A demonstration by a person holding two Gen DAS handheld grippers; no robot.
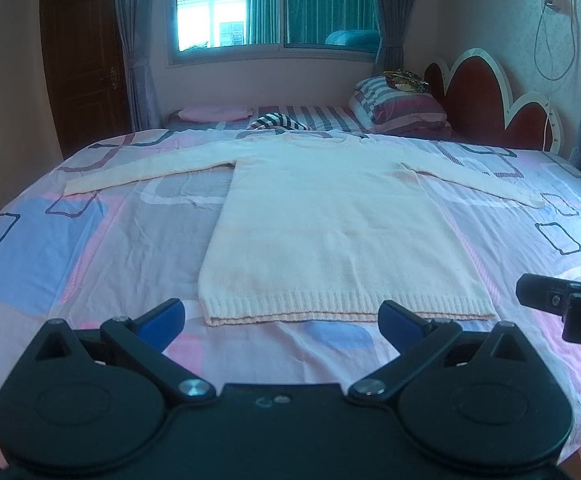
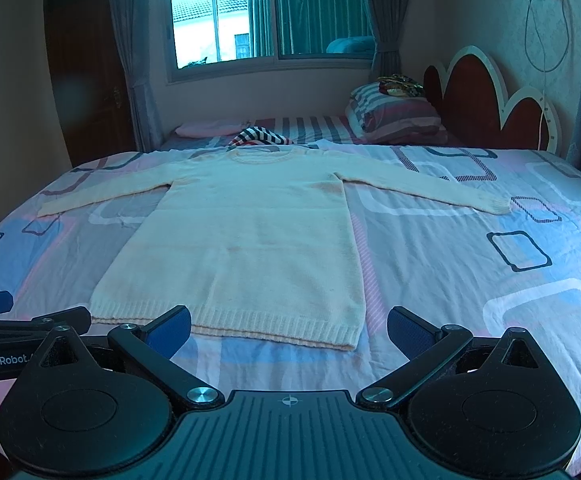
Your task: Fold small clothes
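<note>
Cream sweater (image 1: 330,216) lies flat mid-bed, hem toward the near edge of the bed (image 1: 90,240), sleeves out; left gripper (image 1: 282,320) and right gripper (image 2: 289,326) both spread, empty, just short of hem: pinch sleeve cuffs first, fold inward evenly.

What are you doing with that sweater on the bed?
A person is about to fold it, using a pair of tongs in each hand. The cream knitted long-sleeved sweater lies flat on the pink, blue and grey patterned bedsheet, both sleeves spread out to the sides. The left tongs and the right tongs are open and hover near its ribbed bottom hem, holding nothing. No fold has been made yet.
</note>
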